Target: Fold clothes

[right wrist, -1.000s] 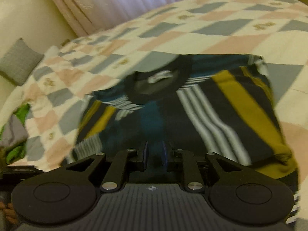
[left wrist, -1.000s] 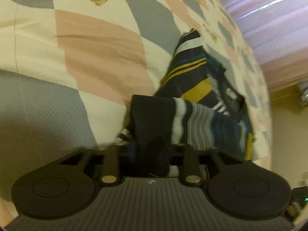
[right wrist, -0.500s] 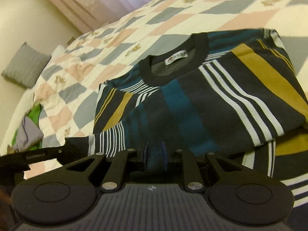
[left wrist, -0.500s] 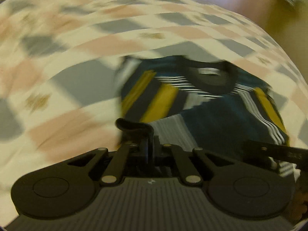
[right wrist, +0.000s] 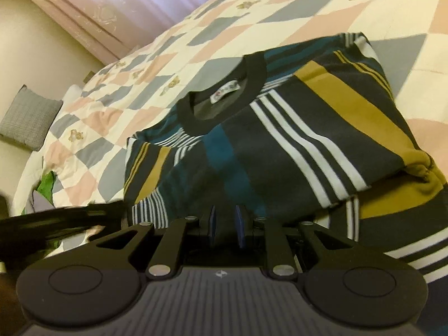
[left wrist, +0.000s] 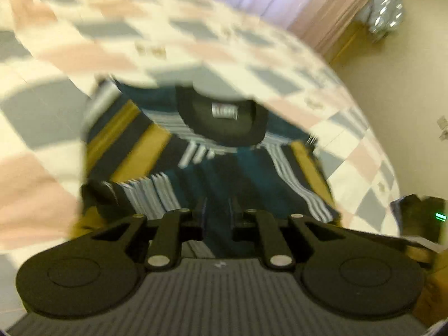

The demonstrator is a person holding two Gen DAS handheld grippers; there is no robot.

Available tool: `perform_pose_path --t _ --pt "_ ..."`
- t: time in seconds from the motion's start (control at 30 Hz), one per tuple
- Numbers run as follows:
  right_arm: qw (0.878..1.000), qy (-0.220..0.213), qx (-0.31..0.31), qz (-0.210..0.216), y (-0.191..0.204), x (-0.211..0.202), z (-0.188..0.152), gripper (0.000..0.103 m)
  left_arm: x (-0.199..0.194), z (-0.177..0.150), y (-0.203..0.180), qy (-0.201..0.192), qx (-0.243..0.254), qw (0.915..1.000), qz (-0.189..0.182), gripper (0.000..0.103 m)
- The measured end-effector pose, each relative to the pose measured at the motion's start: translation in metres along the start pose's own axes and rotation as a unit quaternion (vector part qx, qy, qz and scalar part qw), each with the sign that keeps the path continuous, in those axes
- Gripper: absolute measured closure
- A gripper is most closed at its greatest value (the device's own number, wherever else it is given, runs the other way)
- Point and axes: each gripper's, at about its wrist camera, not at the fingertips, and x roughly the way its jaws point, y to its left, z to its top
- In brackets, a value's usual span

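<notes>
We work over a wide bed [right wrist: 294,8] covered by a quilt [right wrist: 218,28] of cream, pink and grey diamonds, with a pale curtain [right wrist: 112,2] along its far side and a grey cushion [right wrist: 28,117] at the far left. On the near part of the bed lies the striped sweater [right wrist: 280,140], navy with teal, mustard and white bands, its black collar [right wrist: 224,98] and label turned to the far side and one layer already doubled over at the near right. We judge it soft, light and limp: it will drape and sag from any single pinch, and the knit looks thick enough to grip without slipping, though stacked layers may slide over one another. So we would take it by an edge or a corner of a fold, one hold on each side, and lift low so the fold does not fall open. The right hand-held gripper [right wrist: 225,226] sits at the near edge of the sweater with its blue pads a narrow gap apart; dark cloth fills that gap, but we cannot tell whether the pads actually press on it. The left hand-held gripper [left wrist: 217,212], in a blurred view, hangs over the near hem of the same sweater [left wrist: 224,168]; its jaws are opening, a slim gap shows between them, and nothing appears caught there. A small heap of green and grey clothing [right wrist: 42,193] waits at the near left edge of the bed.
</notes>
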Motion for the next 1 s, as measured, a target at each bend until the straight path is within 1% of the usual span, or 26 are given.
perform_pose_path --t 0.07,0.13,0.2,0.23,0.27,0.3,0.33,0.37,0.4,0.43,0.47,0.53,0.57,0.6,0.63,0.67,0.7,0.73,0.77,0.8,0.83,0.87,0.9,0.93,0.97,1.0 --pt "0.999 0.002 -0.026 0.019 0.016 0.002 0.000 0.082 -0.034 -0.003 0.015 -0.016 -0.011 0.9998 0.011 0.093" --pt "0.997 0.011 -0.069 0.042 0.038 0.006 -0.004 0.081 -0.053 -0.005 0.035 -0.018 -0.035 0.9984 0.041 0.092" --pt "0.990 0.024 -0.128 0.056 0.064 0.014 -0.012 0.074 -0.061 -0.011 0.061 -0.008 -0.067 0.9945 0.081 0.089" --pt "0.984 0.030 -0.165 0.060 0.079 0.019 -0.020 0.070 -0.061 -0.015 0.074 0.000 -0.086 0.9916 0.097 0.089" --pt "0.976 0.036 -0.205 0.061 0.094 0.025 -0.028 0.062 -0.062 -0.018 0.086 0.007 -0.105 0.9883 0.110 0.089" --pt "0.965 0.039 -0.251 0.059 0.112 0.031 -0.038 0.060 -0.061 -0.021 0.096 0.011 -0.124 0.9854 0.116 0.089" --pt "0.952 0.036 -0.299 0.057 0.129 0.037 -0.051 0.058 -0.059 -0.023 0.105 0.010 -0.143 0.9822 0.122 0.089" --pt "0.936 0.032 -0.345 0.054 0.145 0.044 -0.064 0.051 -0.058 -0.024 0.115 0.008 -0.165 0.9789 0.120 0.089" --pt "0.919 0.029 -0.391 0.050 0.161 0.052 -0.078 0.048 -0.058 -0.024 0.124 0.008 -0.184 0.9764 0.112 0.089" --pt "0.897 0.027 -0.439 0.042 0.174 0.060 -0.092 0.048 -0.057 -0.024 0.131 0.006 -0.202 0.9738 0.103 0.089" --pt "0.871 0.020 -0.490 0.030 0.185 0.067 -0.109 0.048 -0.056 -0.024 0.138 0.004 -0.218 0.9714 0.094 0.089" --pt "0.805 -0.003 -0.593 -0.017 0.202 0.084 -0.143 0.048 -0.055 -0.022 0.143 0.003 -0.220 0.9720 0.083 0.087" --pt "0.772 -0.009 -0.634 -0.043 0.204 0.094 -0.156 0.051 -0.055 -0.021 0.142 0.005 -0.212 0.9739 0.081 0.087" --pt "0.744 -0.015 -0.665 -0.066 0.206 0.102 -0.168 0.061 -0.055 -0.019 0.141 0.008 -0.203 0.9759 0.080 0.086" --pt "0.739 -0.014 -0.670 -0.076 0.204 0.108 -0.171 0.068 -0.054 -0.018 0.141 0.011 -0.194 0.9779 0.078 0.086" --pt "0.758 -0.005 -0.648 -0.074 0.202 0.109 -0.165 0.084 -0.054 -0.016 0.141 0.013 -0.183 0.9800 0.076 0.086" --pt "0.799 0.008 -0.599 -0.061 0.198 0.107 -0.150 0.088 -0.054 -0.015 0.141 0.014 -0.176 0.9817 0.071 0.086" --pt "0.856 0.018 -0.515 -0.032 0.190 0.101 -0.129 0.091 -0.053 -0.013 0.141 0.015 -0.168 0.9835 0.066 0.086" --pt "0.915 0.028 -0.402 0.006 0.175 0.095 -0.104 0.091 -0.051 -0.012 0.141 0.017 -0.158 0.9853 0.062 0.086" --pt "0.959 0.033 -0.278 0.047 0.155 0.092 -0.084 0.092 -0.048 -0.009 0.139 0.020 -0.144 0.9877 0.056 0.086" --pt "0.987 0.033 -0.127 0.092 0.127 0.089 -0.067 0.092 -0.045 -0.007 0.136 0.024 -0.129 0.9902 0.049 0.086" --pt "0.991 0.031 0.020 0.129 0.096 0.088 -0.058 0.091 -0.040 -0.003 0.131 0.027 -0.109 0.9929 0.038 0.086" --pt "0.975 0.025 0.155 0.156 0.066 0.087 -0.053 0.091 -0.034 0.000 0.125 0.030 -0.093 0.9949 0.025 0.086" --pt "0.956 0.009 0.245 0.158 0.044 0.085 -0.055 0.091 -0.027 0.004 0.118 0.034 -0.077 0.9964 0.010 0.086" --pt "0.950 -0.008 0.279 0.138 0.032 0.081 -0.056 0.091 -0.018 0.007 0.112 0.036 -0.063 0.9974 -0.001 0.086" --pt "0.956 -0.012 0.273 0.111 0.029 0.079 -0.054 0.091 -0.010 0.010 0.105 0.038 -0.049 0.9980 -0.013 0.086"
